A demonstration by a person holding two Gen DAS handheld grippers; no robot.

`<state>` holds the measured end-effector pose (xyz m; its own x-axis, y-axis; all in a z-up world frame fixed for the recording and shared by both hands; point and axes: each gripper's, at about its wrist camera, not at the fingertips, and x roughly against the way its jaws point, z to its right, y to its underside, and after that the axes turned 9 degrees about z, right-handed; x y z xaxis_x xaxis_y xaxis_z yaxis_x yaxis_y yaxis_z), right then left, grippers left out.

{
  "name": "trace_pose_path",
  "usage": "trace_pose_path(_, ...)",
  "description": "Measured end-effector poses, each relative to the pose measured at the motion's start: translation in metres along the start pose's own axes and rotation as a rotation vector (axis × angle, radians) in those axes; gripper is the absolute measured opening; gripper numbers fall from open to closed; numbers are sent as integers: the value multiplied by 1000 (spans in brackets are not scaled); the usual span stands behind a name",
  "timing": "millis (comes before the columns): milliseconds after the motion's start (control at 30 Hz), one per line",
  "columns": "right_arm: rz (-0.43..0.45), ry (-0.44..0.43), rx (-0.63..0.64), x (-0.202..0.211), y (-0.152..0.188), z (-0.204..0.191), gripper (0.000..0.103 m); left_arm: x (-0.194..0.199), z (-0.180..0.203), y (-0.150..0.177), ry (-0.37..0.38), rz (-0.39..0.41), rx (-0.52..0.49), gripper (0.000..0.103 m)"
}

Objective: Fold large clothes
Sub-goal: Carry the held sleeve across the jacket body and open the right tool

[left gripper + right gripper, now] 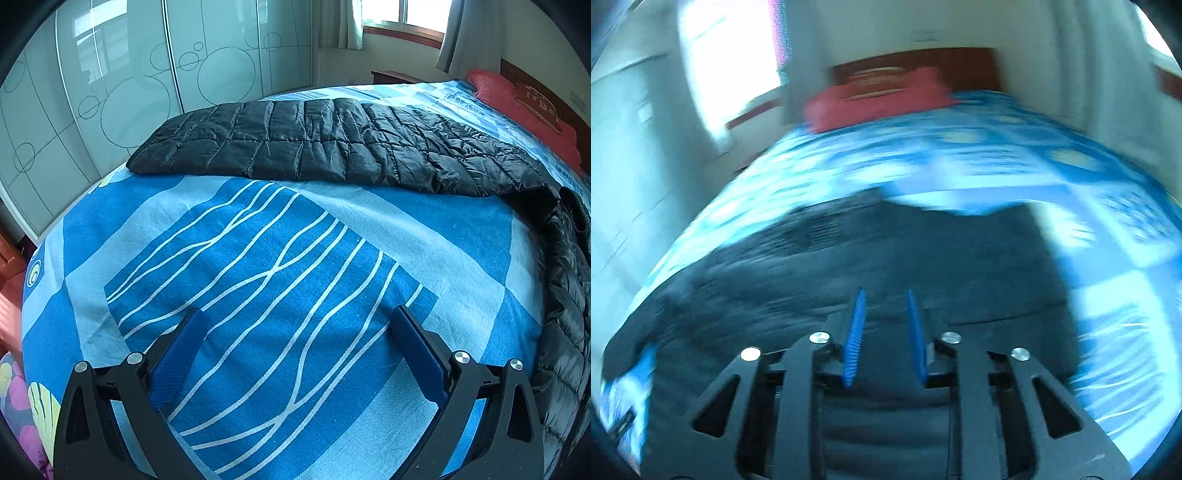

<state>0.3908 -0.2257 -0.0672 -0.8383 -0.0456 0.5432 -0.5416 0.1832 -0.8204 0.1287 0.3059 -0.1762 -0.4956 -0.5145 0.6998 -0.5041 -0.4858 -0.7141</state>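
Note:
A black quilted puffer coat [332, 144] lies across a bed with a blue patterned sheet [258, 266]. One long part stretches across the far side, and the rest runs down the right edge [565, 295]. My left gripper [295, 317] is wide open and empty over bare sheet, well short of the coat. The right wrist view is blurred by motion. There my right gripper [885, 295] hangs over the coat's dark fabric [849, 258], with its blue pads a narrow gap apart and dark fabric showing between them. Whether the pads hold the fabric is unclear.
A red pillow [524, 107] lies at the wooden headboard, also in the right wrist view [871, 103]. Glass wardrobe doors [110, 92] stand beyond the bed's far side. A curtained window [402, 18] is behind. A floral cloth [22, 398] shows at the lower left.

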Motion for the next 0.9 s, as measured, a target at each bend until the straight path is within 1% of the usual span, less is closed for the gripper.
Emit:
trace_pose_path(67, -40, 54, -22, -13, 5, 35, 14, 0, 1, 0, -3, 0, -3, 99)
trace_pose_path(100, -71, 62, -33, -20, 10, 45, 12, 0, 1, 0, -3, -1, -4, 99)
trace_pose_path(133, -152, 68, -45, -37, 22, 60, 10, 0, 2, 0, -4, -1, -4, 99)
trace_pose_path(167, -189, 68, -46, -48, 29, 66, 5, 0, 2, 0, -5, -1, -5, 99)
trace_pose_path(200, -187, 42, -44, -53, 36, 73, 3, 0, 2, 0, -6, -1, -6, 99)
trace_pose_path(233, -183, 29, -45, -51, 37, 77, 3, -1, 3, 0, -7, -1, -6, 99)
trace_pose_path(300, -180, 22, -69, -44, 26, 78, 3, -1, 3, 0, -6, -1, -6, 99)
trace_pose_path(367, -132, 3, -76, -34, 16, 76, 4, -1, 3, 0, -7, -1, -7, 99)
trace_pose_path(400, -94, 5, -79, -31, 8, 76, 4, -1, 3, 0, -9, -1, -9, 99)
trace_pose_path(433, -81, 15, -81, -33, 5, 75, 4, -1, 4, 0, -10, -1, -10, 99)
trace_pose_path(467, -88, 37, -76, -39, 5, 75, 4, -1, 4, 0, -11, -1, -10, 99)
trace_pose_path(500, -127, 59, -65, -52, 9, 77, 4, -1, 4, 0, -11, -1, -10, 99)
trace_pose_path(567, -207, 66, -41, -77, 22, 82, 4, -1, 5, 0, -10, -1, -9, 99)
trace_pose_path(633, -205, 73, -35, -74, 14, 80, 3, -1, 4, 0, -10, -1, -9, 99)
trace_pose_path(700, -167, 38, -67, -65, -3, 77, 5, -1, 4, 0, -8, 0, -7, 99)
trace_pose_path(733, -126, 30, -64, -62, -15, 73, 5, -1, 5, 1, -9, 0, -8, 99)
trace_pose_path(767, -103, 40, -54, -64, -24, 70, 6, 0, 5, 1, -11, 1, -10, 99)
trace_pose_path(833, -101, 51, -46, -78, -37, 66, 10, -1, 4, 1, -10, 0, -8, 99)
trace_pose_path(900, -112, 78, -33, -100, -42, 65, 19, -1, 4, 1, -9, 0, -7, 99)
